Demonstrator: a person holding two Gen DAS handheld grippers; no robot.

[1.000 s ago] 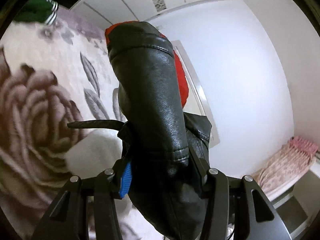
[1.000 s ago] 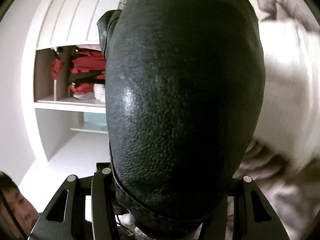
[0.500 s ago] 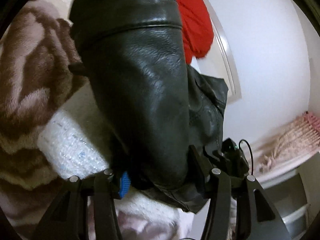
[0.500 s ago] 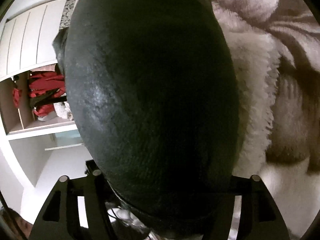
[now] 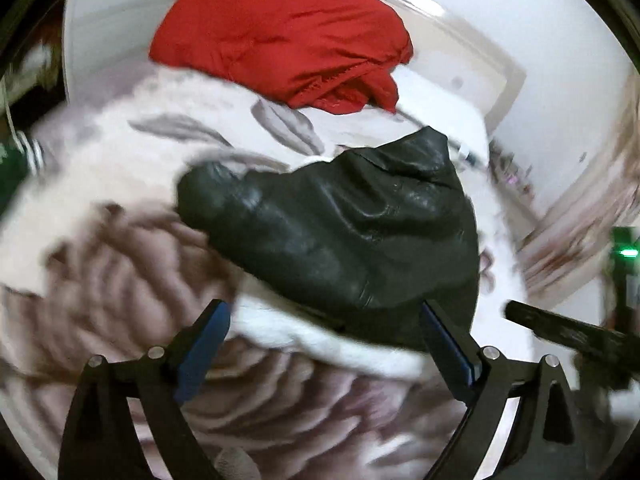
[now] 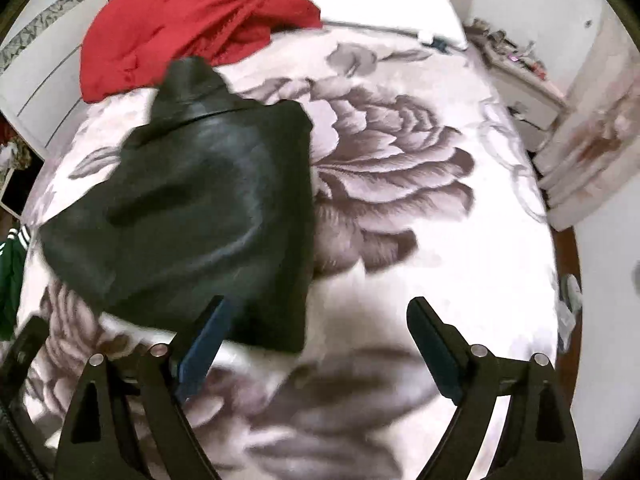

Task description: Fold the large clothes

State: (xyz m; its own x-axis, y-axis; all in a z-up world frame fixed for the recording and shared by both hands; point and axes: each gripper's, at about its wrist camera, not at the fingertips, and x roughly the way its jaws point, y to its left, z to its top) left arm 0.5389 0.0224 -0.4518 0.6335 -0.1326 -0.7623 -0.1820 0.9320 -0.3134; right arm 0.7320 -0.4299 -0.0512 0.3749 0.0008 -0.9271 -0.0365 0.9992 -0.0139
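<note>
A black leather jacket [image 5: 348,232] lies folded in a heap on the rose-patterned blanket [image 5: 100,264]. It also shows in the right wrist view [image 6: 192,216], at the left half of the bed. My left gripper [image 5: 324,332] is open and empty, with its jaws spread just in front of the jacket's near edge. My right gripper [image 6: 316,328] is open and empty too; its left finger [image 6: 204,344] is close to the jacket's near corner. A red garment [image 5: 288,36] lies crumpled behind the jacket, also seen in the right wrist view [image 6: 192,12].
The blanket [image 6: 400,184] covers the whole bed. A white pillow [image 6: 384,4] lies at the head. A nightstand [image 6: 520,76] with small items stands right of the bed. A green garment [image 6: 8,280] hangs off the left edge. White wardrobe panels [image 6: 44,68] stand at left.
Both grippers were shut on the black jacket held up in the air. They have opened and let go, and the jacket now lies on the blanket. Both views have swung down towards the bed.
</note>
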